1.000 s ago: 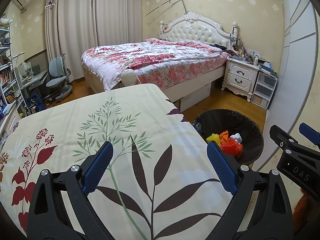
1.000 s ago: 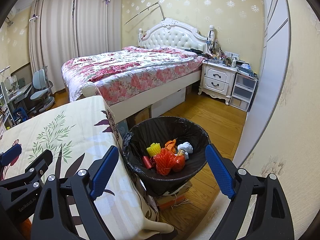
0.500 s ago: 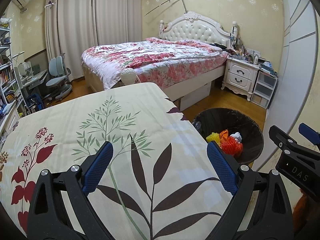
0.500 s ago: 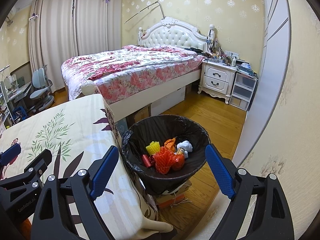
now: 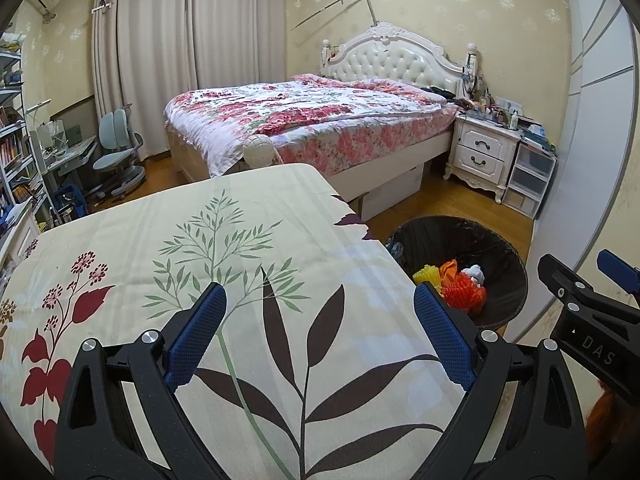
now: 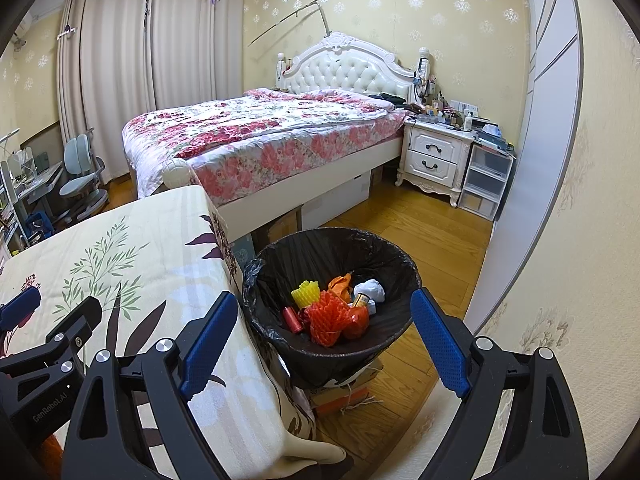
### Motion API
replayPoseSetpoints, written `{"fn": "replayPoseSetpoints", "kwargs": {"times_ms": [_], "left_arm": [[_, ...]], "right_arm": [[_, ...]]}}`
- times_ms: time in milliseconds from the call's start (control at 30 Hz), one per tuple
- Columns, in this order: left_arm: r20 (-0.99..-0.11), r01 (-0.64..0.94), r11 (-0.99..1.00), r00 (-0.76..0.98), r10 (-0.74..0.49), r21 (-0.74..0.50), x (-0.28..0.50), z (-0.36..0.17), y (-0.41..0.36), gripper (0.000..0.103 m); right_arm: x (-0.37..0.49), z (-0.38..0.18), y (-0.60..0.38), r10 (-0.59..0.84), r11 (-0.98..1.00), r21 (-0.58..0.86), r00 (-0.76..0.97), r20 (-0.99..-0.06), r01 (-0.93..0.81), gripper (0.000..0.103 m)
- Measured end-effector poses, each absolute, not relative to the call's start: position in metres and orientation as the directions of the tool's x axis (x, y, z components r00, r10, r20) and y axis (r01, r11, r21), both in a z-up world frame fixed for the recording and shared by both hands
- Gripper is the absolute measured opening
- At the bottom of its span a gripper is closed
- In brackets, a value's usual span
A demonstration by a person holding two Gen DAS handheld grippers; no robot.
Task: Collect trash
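Observation:
A bin lined with a black bag (image 6: 320, 248) (image 5: 500, 248) stands on the floor beside the table's right edge. Inside lie red-orange foam netting (image 6: 330, 316), a yellow net piece (image 6: 306, 292), crumpled white paper (image 6: 370, 290) and a small red can (image 6: 292, 318). My right gripper (image 6: 324, 328) hovers above the bin, jaws wide open with nothing between them. My left gripper (image 5: 318, 320) is open over the table with the leaf-patterned cloth (image 5: 200, 248), holding nothing. The right gripper's side (image 5: 592, 312) shows at the right of the left wrist view.
A bed with a floral cover (image 6: 260, 132) fills the room behind. A white nightstand (image 6: 434, 160) and plastic drawers (image 6: 486, 184) line the right wall. A desk chair (image 5: 116, 152) and shelves (image 5: 16, 152) stand at the left. Cardboard boxes (image 6: 340, 392) lie under the bin.

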State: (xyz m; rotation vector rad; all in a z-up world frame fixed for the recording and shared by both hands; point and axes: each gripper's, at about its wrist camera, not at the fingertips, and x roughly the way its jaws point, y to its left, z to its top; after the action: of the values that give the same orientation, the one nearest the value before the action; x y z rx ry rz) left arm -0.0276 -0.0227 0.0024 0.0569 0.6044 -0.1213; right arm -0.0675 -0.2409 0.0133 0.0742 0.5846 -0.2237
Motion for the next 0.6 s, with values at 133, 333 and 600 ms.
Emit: {"fn": "replayPoseSetpoints", "kwargs": {"times_ms": [133, 333, 600], "left_arm": [[-0.564, 0.133, 0.991, 0.819, -0.101, 0.017, -0.0283, 0.0006, -0.0233, 0.093], [-0.559, 0.127, 0.991, 0.824, -0.09, 0.028, -0.0277, 0.0016, -0.0241, 0.093], [-0.561, 0.145, 0.989, 0.821, -0.106, 0.025, -0.0277, 0.0025, -0.0268, 0.093]], "right_arm": [[-0.0691, 0.0123, -0.2411, -0.188, 0.973, 0.006, 0.811, -0.555, 0.23, 0.086], [-0.0681, 0.0127, -0.2412, -0.189, 0.973, 0.005, 0.81, -0.555, 0.231, 0.086], [-0.0697, 0.0113, -0.2423, -0.187, 0.973, 0.006, 0.81, -0.556, 0.229, 0.086]]}}
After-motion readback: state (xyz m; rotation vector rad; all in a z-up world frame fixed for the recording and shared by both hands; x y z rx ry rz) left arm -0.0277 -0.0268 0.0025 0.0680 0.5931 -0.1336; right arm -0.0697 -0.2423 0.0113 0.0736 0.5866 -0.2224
